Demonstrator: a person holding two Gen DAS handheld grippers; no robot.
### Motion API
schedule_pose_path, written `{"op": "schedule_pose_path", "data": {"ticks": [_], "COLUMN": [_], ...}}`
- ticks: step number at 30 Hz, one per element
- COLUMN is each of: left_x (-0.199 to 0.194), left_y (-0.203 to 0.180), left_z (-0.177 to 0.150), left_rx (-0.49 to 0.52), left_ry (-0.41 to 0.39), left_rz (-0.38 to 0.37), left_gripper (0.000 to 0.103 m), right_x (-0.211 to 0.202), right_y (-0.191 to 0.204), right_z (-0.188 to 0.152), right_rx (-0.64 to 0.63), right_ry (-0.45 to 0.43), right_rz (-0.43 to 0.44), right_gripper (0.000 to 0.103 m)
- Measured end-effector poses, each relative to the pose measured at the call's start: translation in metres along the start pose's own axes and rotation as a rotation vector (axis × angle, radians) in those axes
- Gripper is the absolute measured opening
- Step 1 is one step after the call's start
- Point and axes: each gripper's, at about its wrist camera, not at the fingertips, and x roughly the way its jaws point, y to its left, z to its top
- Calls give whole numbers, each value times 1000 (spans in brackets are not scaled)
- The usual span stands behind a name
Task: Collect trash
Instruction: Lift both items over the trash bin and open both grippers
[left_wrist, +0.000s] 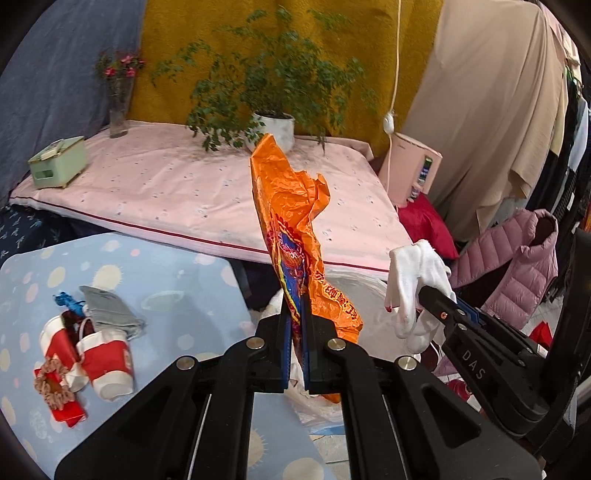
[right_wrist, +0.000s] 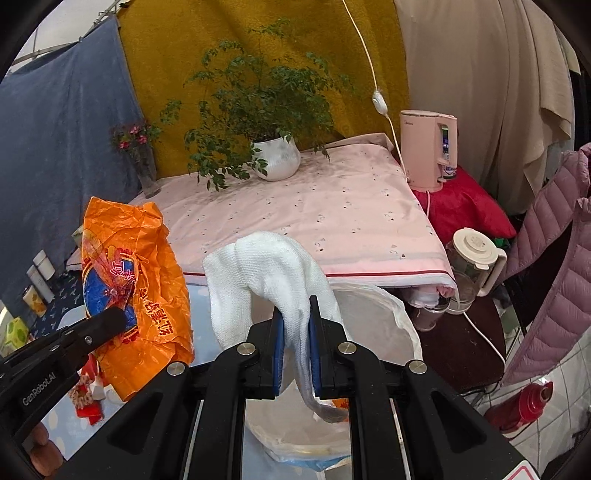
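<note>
My left gripper (left_wrist: 295, 325) is shut on a crumpled orange plastic wrapper (left_wrist: 291, 221) and holds it upright in the air; the wrapper also shows in the right wrist view (right_wrist: 133, 291). My right gripper (right_wrist: 295, 325) is shut on a white glove (right_wrist: 266, 266), which hangs over its fingers; the glove also shows in the left wrist view (left_wrist: 413, 288). Below both grippers is a white-lined trash bin (right_wrist: 388, 314). Two red and white paper cups (left_wrist: 103, 358), a grey cloth (left_wrist: 110, 310) and a red packet (left_wrist: 59, 395) lie on the blue dotted table (left_wrist: 166, 273).
A pink-covered table (left_wrist: 184, 192) stands behind, with a potted plant (left_wrist: 275, 127), a flower vase (left_wrist: 118, 110) and a green box (left_wrist: 57, 162). A pink water dispenser (right_wrist: 428, 151), a glass kettle (right_wrist: 472, 266), a pink jacket (right_wrist: 546, 266) and a red flask (right_wrist: 524, 406) are at right.
</note>
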Motion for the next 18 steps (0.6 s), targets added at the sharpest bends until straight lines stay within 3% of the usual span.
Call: {"op": "schedule_pose_path", "data": {"ticks": [10,13,14,15,17,18], "left_x": [45,55,57,59,60,59], "left_y": [-25,-25,-25,-25,-23,-22], "left_z": [-10,-13,-13,-13,-14,-14], "left_rx": [44,36,33,32,23,20], "left_ry": [75,84,81,81,67,57], "left_rz": [-33,-37,-30,-22,7,13], "left_gripper": [4,6,14,33,55,56], "right_x": [33,39,40,41,40,40], "right_y": [-23,-26,-27,-27,-29,-28], "right_z": [-14,-17,-17,-18,-18,-18], "right_rx": [30,37,39,41,42,41], "right_ry": [61,68,64,62,54,49], "right_rz": [-22,-31,-41,-44,-52,-56], "right_gripper": [11,17,19,23,37,38]}}
